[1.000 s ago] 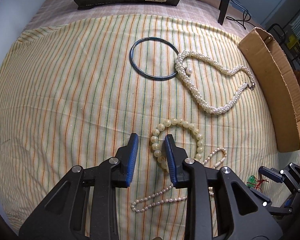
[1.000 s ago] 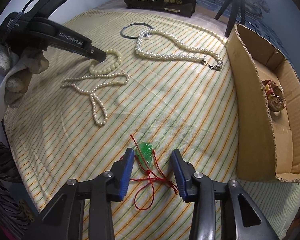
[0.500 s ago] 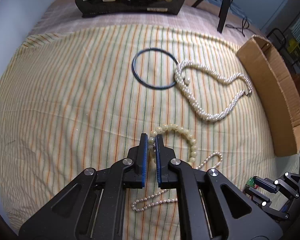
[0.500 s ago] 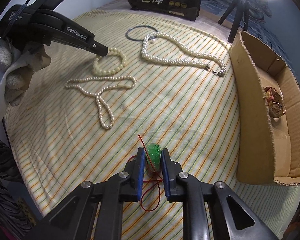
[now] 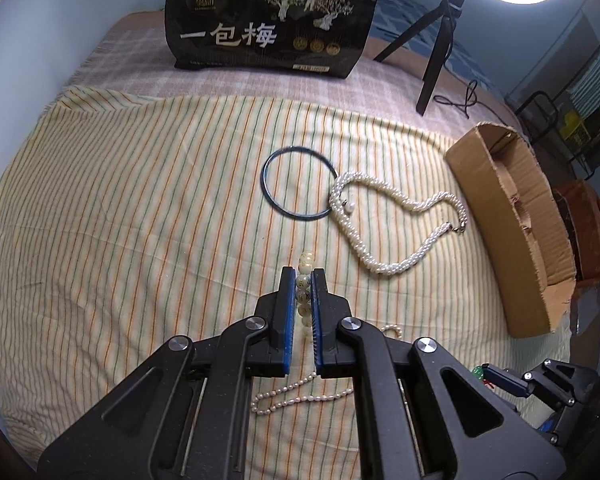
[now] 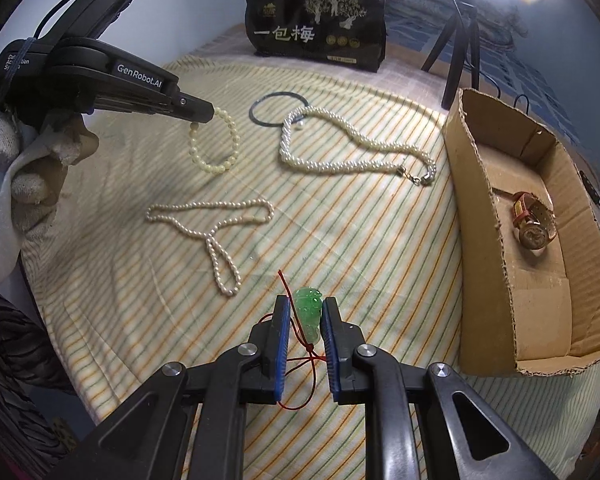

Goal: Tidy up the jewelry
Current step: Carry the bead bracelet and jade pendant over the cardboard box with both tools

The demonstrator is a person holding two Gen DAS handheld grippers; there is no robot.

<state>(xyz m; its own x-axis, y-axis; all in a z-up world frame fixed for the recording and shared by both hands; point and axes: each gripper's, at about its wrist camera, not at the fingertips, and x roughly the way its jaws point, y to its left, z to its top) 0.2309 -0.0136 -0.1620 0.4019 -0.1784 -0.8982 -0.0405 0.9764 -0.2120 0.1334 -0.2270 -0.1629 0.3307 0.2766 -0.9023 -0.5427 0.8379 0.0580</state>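
Observation:
My left gripper (image 5: 304, 276) is shut on a cream bead bracelet (image 5: 305, 280), lifted off the striped cloth; in the right wrist view the bracelet (image 6: 216, 144) hangs from that gripper's tip (image 6: 198, 114). My right gripper (image 6: 306, 306) is shut on a green pendant (image 6: 308, 312) whose red cord (image 6: 308, 364) trails below. A thin pearl strand (image 6: 212, 224) and a thick twisted pearl necklace (image 6: 352, 152) lie on the cloth, beside a dark bangle (image 6: 278, 108). A cardboard box (image 6: 480, 208) at the right holds a watch (image 6: 534, 226).
A black printed bag (image 5: 272, 20) stands at the far edge of the bed. A tripod (image 5: 436, 52) with a ring light is at the back right. A gloved hand (image 6: 24, 176) holds the left gripper. The striped cloth (image 5: 120, 208) covers the surface.
Both grippers closed from open: the left onto the bead bracelet, the right onto the green pendant. Both then rose, lifting bracelet and pendant off the cloth.

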